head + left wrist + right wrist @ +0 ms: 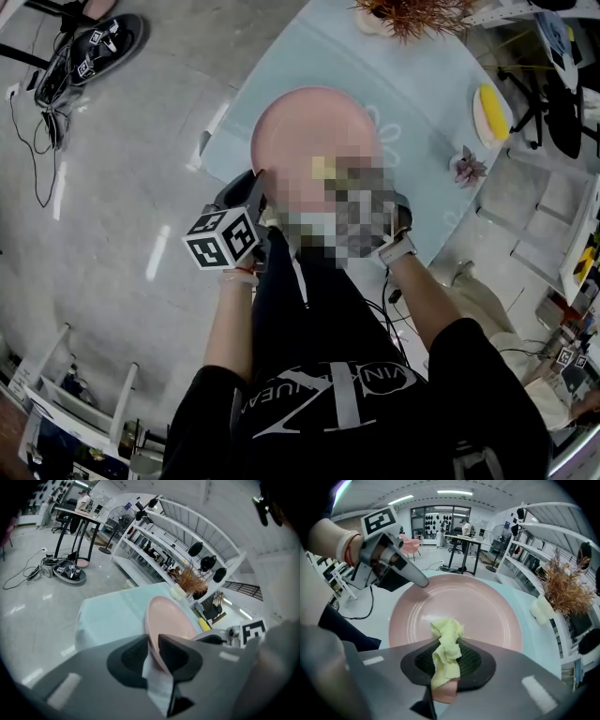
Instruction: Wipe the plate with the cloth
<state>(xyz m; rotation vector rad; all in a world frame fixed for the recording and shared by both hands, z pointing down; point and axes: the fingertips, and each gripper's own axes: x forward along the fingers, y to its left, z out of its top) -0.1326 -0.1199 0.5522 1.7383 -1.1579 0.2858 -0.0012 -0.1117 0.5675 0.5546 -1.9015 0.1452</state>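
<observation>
Left tongs [153, 643] are clamped onto the rim of the round pink plate [171, 618], one jaw on either side of the edge. The plate is over the near part of the pale blue table [422, 103]. Right tongs [447, 657] are pinching the crumpled yellow cloth [446, 641], whose bunched end pokes out past the jaws and over the plate's near side. Whether cloth and plate touch, I can't tell. At the table's far end stands a dried brown plant [565, 590], well apart from the plate.

Right tool [446, 662] pinches yellow cloth [448, 637] — pink plate [492, 609] behind.
</observation>
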